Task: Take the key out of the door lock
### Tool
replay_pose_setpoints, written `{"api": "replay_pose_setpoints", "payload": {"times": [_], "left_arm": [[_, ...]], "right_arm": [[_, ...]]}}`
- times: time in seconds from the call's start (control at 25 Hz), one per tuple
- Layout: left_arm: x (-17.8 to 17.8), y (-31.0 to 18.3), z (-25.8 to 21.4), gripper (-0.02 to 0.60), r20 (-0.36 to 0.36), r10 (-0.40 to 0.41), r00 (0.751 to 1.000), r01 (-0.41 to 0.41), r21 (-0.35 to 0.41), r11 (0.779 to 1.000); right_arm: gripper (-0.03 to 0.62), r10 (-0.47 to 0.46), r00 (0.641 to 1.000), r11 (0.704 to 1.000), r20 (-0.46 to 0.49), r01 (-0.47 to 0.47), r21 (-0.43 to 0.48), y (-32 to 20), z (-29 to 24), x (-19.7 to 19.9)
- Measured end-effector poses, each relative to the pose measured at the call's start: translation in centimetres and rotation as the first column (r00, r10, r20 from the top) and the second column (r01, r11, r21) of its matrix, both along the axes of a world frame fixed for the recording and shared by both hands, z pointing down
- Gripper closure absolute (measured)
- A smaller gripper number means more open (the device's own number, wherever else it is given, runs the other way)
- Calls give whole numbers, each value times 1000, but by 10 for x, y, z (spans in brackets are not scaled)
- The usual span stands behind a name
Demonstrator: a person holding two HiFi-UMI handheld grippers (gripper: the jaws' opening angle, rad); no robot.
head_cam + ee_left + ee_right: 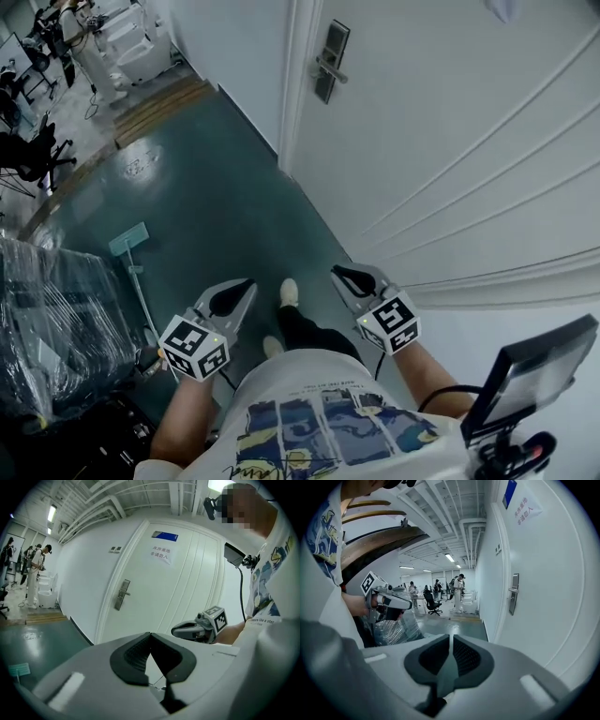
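The white door [450,122] stands on my right, and its metal lock plate with lever handle [330,62] is far ahead, well out of reach. I cannot make out a key on it; it is too small to tell. My left gripper [246,284] and right gripper [339,272] are held low, close to my body, both shut with nothing between the jaws. The left gripper view shows its fingertips [150,634] touching, the lock plate [122,594] beyond and the right gripper [176,631] beside. In the right gripper view the lock plate [514,593] is at the right.
A plastic-wrapped bundle [56,309] sits at my left, with a flat mop [128,240] on the green floor. A paper notice [161,554] and blue sign [164,536] hang on the door. Office chairs [33,155] and people [457,590] are far down the room.
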State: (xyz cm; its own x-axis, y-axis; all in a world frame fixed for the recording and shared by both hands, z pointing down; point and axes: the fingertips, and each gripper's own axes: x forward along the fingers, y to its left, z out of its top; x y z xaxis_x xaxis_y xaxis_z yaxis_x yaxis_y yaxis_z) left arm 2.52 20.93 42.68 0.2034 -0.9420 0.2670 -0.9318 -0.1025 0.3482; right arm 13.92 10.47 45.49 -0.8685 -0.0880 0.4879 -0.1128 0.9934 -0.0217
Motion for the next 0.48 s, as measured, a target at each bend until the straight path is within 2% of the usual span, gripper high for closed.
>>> {"api": "replay_pose_setpoints", "payload": {"times": [0.32, 0.48], "left_arm": [[-60, -88, -16, 577, 64, -15, 998, 16, -8, 1000], [-76, -129, -19, 577, 75, -17, 997, 17, 1, 1000]], "right_arm": [[579, -25, 997, 1000, 73, 25, -6, -98, -6, -75], [579, -62, 993, 998, 99, 58, 37, -127, -10, -98]]}}
